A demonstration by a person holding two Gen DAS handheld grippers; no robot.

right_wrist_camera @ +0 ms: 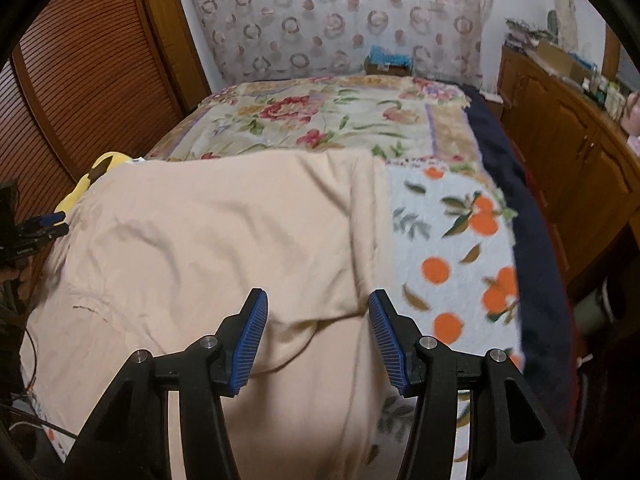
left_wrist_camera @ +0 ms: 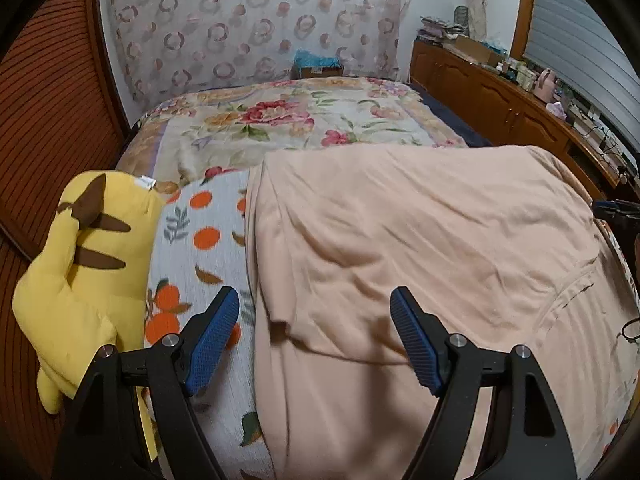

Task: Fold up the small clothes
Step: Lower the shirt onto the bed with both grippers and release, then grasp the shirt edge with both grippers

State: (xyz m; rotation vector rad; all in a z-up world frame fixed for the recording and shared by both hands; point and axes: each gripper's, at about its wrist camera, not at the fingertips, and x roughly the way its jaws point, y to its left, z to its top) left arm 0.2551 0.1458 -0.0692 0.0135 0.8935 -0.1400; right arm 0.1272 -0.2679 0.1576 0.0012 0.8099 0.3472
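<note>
So far I am hovering both grippers, left and right, jaws apart and empty, over the peach garment lying spread on the bed; folding looks unfinished.

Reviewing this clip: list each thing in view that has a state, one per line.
Left gripper: jaws open, holding nothing, over the garment's left edge.
Right gripper: jaws open, holding nothing, over the garment's right edge.
Peach garment: spread on the bed, wrinkled, near edge partly turned over.
Orange-print towel: lying flat under the garment.
Yellow plush toy: lying at the bed's left edge, beside the garment.
Cabinet doors: closed.
</note>
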